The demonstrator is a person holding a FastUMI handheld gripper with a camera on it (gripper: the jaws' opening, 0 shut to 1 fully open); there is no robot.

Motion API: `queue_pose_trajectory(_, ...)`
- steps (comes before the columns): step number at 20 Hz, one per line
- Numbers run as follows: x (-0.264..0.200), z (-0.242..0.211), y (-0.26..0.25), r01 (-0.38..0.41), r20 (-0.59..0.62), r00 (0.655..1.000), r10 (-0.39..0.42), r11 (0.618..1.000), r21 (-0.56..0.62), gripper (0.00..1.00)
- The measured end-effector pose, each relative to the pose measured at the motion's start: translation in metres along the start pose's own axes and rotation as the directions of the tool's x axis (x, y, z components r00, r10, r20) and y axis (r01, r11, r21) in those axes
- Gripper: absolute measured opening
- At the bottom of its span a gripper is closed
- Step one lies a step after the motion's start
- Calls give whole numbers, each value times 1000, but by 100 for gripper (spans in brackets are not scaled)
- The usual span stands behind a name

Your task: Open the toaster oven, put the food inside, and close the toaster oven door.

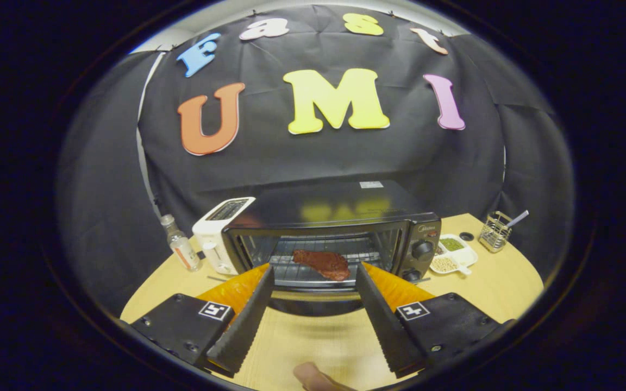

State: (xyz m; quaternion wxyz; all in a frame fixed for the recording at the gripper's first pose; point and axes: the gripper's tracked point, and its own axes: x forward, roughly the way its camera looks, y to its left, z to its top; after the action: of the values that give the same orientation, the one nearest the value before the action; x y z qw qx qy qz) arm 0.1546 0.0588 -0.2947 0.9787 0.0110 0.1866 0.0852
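A: What's nearest?

B: A fingertip (pixel 313 376) pokes in low between the claw's fingers. The claw (pixel 313 277) itself is spread wide, gripping nothing, over the pale wooden surface (pixel 324 336).

A: And the food?

B: Just ahead of the fingers, the toaster oven (pixel 335 228) stands with its door dropped open, and the reddish-brown steak (pixel 322 263) lies on the wire rack inside.

A: Around it?

B: A white toaster (pixel 216 233) and a small bottle (pixel 181 244) at one side; a divided dish (pixel 452 253) and a wire holder (pixel 494 232) at the other.

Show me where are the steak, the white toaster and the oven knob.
steak (pixel 322 263): gripper view, middle of the meat
white toaster (pixel 216 239): gripper view, front side
oven knob (pixel 423 249): gripper view, knob face
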Motion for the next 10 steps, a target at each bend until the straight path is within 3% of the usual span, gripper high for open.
queue_pose_trajectory(6,2,-53,8,10,-103,995,-13,999,-33,96)
queue_pose_trajectory(7,5,-53,3,44,-91,995,-48,998,-37,96)
queue_pose_trajectory(10,22,-60,-4,54,-119,991,-56,998,-22,97)
